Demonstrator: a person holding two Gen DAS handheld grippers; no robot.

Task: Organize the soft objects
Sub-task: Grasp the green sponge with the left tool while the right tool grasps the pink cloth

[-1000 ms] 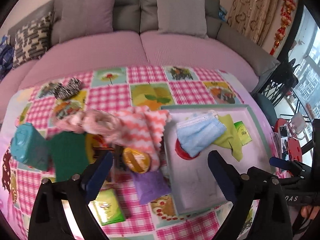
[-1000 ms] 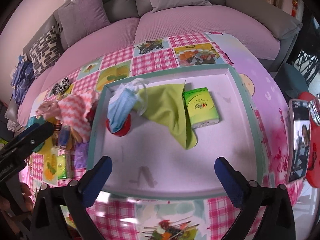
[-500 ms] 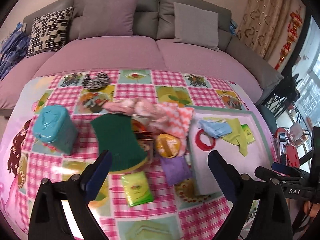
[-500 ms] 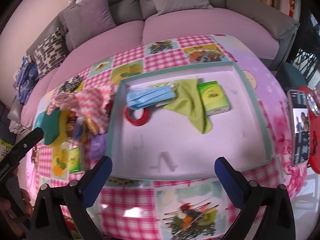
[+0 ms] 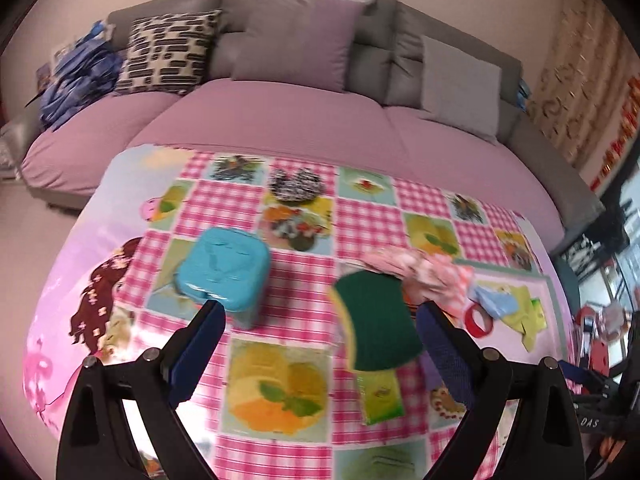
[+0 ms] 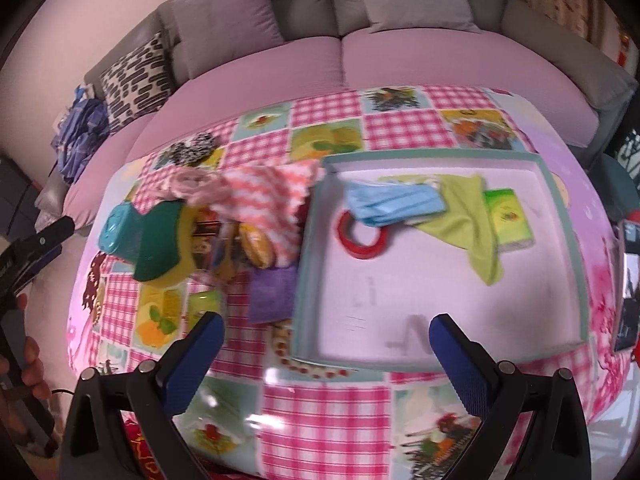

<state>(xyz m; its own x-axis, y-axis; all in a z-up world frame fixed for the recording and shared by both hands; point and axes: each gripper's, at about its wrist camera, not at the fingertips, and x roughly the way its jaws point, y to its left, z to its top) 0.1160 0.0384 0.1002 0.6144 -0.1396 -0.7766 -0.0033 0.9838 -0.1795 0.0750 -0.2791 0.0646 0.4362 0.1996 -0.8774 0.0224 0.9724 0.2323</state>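
Sponge (image 5: 374, 322), flat and green, lies left of the tray (image 6: 576, 240), against a fuzzy pink cloth (image 6: 264, 200); both grippers (image 5: 320, 350) (image 6: 326, 354) spread, empty.

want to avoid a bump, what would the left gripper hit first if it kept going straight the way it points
Probably the pink checked tablecloth, in the bare gap between the teal plastic box and the green scouring sponge. The left gripper is open; depth is unclear.
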